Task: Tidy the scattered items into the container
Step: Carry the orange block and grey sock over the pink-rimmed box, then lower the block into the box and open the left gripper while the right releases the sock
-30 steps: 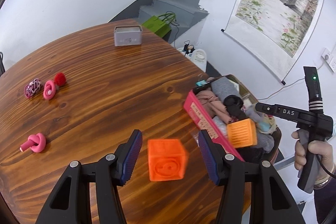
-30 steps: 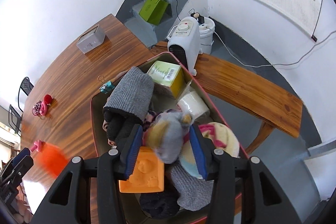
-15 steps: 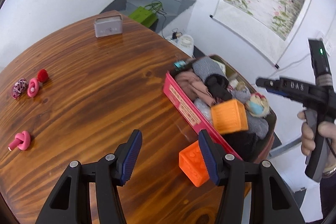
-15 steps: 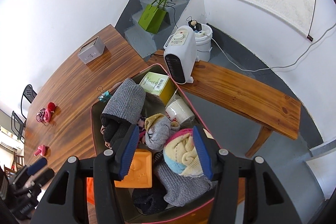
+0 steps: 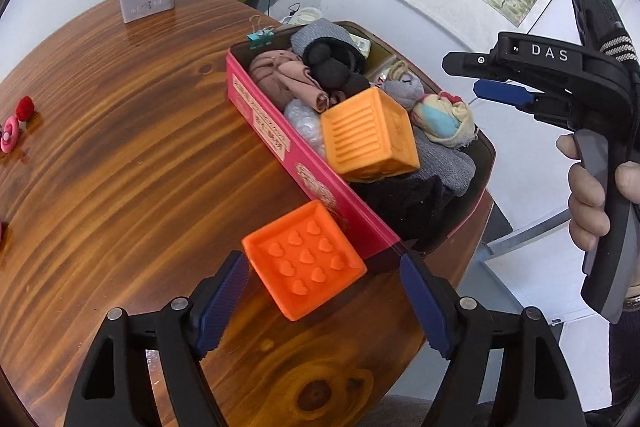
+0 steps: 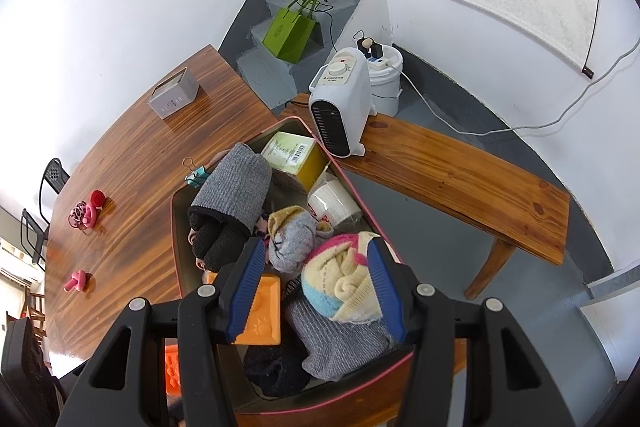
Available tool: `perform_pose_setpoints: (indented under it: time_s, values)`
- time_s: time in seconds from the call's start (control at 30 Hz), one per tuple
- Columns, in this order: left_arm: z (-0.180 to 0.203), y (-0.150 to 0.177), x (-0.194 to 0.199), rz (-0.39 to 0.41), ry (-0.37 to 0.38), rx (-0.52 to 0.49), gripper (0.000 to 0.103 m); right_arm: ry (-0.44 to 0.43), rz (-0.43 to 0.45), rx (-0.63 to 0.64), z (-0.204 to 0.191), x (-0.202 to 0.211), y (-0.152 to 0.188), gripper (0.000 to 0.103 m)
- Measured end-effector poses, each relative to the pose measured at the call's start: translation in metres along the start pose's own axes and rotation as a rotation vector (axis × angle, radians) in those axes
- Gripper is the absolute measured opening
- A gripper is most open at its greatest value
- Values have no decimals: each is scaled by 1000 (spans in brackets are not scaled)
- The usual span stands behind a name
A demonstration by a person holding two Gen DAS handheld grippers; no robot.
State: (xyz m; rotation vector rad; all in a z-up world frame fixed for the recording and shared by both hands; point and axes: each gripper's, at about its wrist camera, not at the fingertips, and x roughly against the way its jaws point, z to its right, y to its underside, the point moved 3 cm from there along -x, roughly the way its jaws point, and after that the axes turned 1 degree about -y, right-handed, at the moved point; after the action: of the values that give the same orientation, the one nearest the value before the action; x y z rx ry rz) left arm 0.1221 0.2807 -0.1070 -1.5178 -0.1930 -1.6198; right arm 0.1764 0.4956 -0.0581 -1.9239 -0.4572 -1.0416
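An orange cube [image 5: 304,259] with a heart pattern lies tilted on the wooden table [image 5: 120,187], against the outer wall of the pink tin container [image 5: 276,143]. My left gripper [image 5: 322,291] straddles the cube. Its jaws are opening, and both pads stand clear of the cube. A second orange cube [image 5: 370,135] rests on top of the rolled socks inside the tin. My right gripper [image 5: 472,77], held by a hand, hovers open above the tin's far side. In the right wrist view this gripper [image 6: 316,251] hangs over a striped sock ball [image 6: 340,279] with nothing gripped.
Pink hair ties and a red pompom [image 5: 18,123] lie at the table's left, and a pink knot [image 6: 76,281] lies nearer. A grey box [image 5: 147,3] stands at the far edge. A white heater [image 6: 340,107] sits on a bench [image 6: 460,179] behind the tin. The table edge runs just right of the tin.
My left gripper travelled right toward the tin, and the heart cube came down beside its wall as the jaws spread. My right gripper let a grey sock ball drop into the tin.
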Motion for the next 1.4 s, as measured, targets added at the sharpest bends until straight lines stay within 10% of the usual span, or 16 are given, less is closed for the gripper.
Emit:
perform_pose_setpoints:
  time_s: [0.6, 1.13, 1.4]
  values:
    - [-61, 14, -14, -36, -79, 246, 84, 2, -3, -9, 6, 3, 6, 58]
    - [-51, 0, -43, -18, -150, 209, 84, 33, -9, 16, 4, 2, 13, 58]
    - [-47, -1, -29, 0, -153, 151, 53, 32, -7, 9, 8, 0, 12, 58]
